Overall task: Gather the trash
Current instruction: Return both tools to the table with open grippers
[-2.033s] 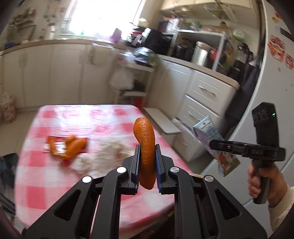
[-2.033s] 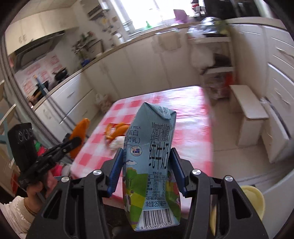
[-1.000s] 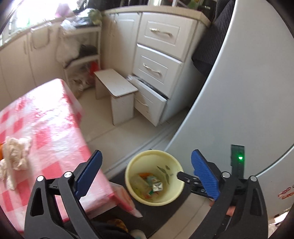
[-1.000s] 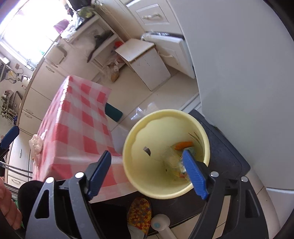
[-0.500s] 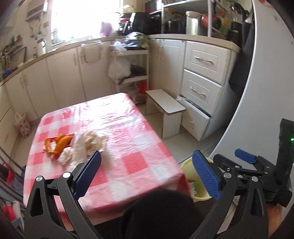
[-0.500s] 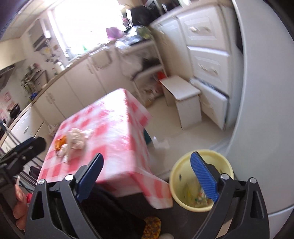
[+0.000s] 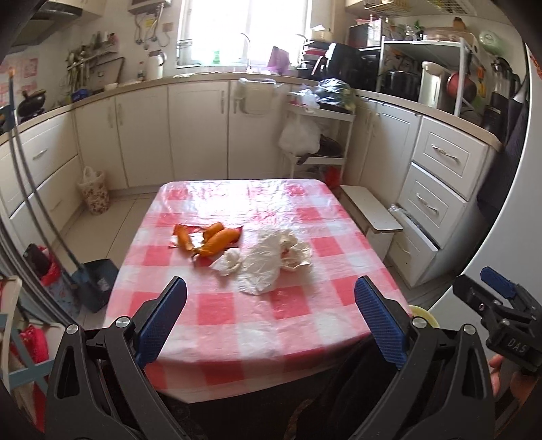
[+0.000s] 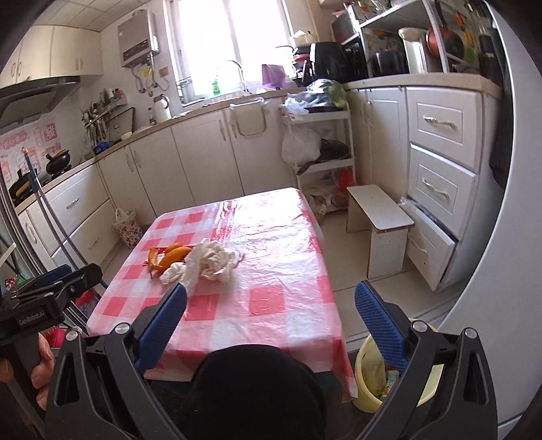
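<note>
Both views have swung from the bin to the table, jaws wide and empty; orange peel (image 7: pixel 216 242) lies slantwise.

You're in a bright kitchen w/ a sunlit window (image 7: pixel 244 30) over the counter. Cream cabinets (image 7: pixel 196 132) run along the back & right walls. A table (image 7: pixel 257 318) in red-white check cloth sits mid-floor, a low white stool (image 8: pixel 379 216) just beside its right edge. Pale tile floor (image 7: pixel 98 233).
</note>
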{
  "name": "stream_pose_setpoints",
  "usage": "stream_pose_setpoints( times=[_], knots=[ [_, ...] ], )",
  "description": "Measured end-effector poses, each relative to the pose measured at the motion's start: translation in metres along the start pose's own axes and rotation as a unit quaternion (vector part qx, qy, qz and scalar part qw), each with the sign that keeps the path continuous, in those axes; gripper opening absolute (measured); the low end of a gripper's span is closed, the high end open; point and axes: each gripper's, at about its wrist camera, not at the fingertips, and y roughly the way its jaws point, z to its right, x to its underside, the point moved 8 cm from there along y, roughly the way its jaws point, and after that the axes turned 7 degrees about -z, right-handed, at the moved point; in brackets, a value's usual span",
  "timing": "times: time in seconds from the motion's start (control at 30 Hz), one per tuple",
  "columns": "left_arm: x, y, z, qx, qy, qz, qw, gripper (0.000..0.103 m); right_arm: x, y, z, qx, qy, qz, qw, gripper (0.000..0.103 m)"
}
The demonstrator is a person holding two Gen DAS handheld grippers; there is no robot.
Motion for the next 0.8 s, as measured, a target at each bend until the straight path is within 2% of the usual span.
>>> stream_pose_setpoints(
  times=[0.17, 0.3, 0.47, 0.8],
  knots=[
    [0.009, -0.006, -0.029, 0.008, -0.027, -0.006, 0.9996, 0.096, -0.003, -0.004, -0.024, -0.005, -0.025, 0.007, 1.000, 0.096],
    [0.017, -0.006, -0.052, -0.032, -0.052, -0.015, 0.9980, 0.096, -0.003, -0.002, -0.040, -0.011, -0.038, 0.006, 0.999, 0.096],
    [0.019, -0.012, -0.060, -0.062, -0.039, -0.001, 0.9973, 0.096, -0.003, -0.005, -0.058, -0.017, -0.056, 0.011, 0.998, 0.096],
    [0.012, -0.027, -0.060, -0.068, -0.028, 0.028, 0.9969, 0.096, -0.004, -0.008, -0.075, -0.024, -0.078, 0.016, 0.997, 0.096]
  ],
)
